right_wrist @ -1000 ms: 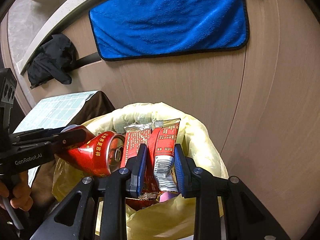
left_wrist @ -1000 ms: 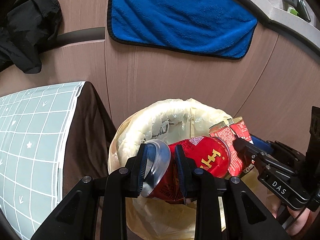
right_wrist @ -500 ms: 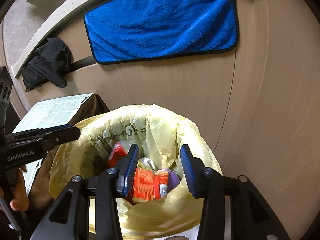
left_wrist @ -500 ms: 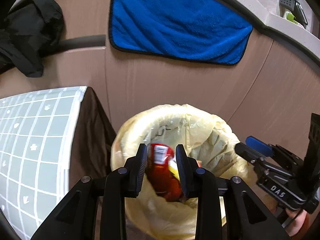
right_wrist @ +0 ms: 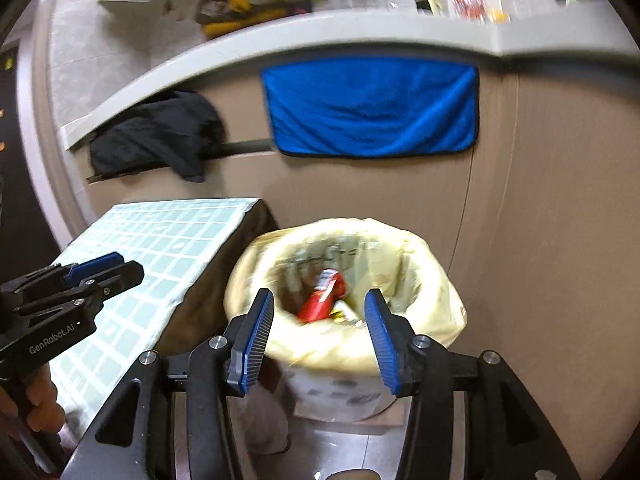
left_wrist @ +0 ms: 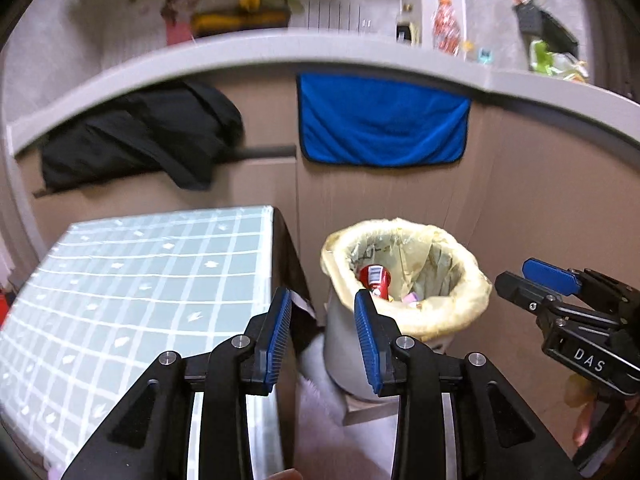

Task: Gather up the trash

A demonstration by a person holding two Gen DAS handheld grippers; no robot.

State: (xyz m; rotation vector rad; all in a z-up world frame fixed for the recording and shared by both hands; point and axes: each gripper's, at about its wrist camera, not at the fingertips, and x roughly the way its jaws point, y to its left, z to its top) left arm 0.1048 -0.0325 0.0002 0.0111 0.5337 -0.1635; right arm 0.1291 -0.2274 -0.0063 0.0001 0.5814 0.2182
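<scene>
Bin (left_wrist: 440, 312) stands right of table (left_wrist: 120, 280), wrappers (right_wrist: 322, 300) inside.

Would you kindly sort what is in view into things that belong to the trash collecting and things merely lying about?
Part of the job:
- lined trash bin
- red can inside it
- red wrapper inside it
- left claw, open
- right claw, open

Just lying about:
- blue towel
- black garment
- checked tablecloth
</scene>
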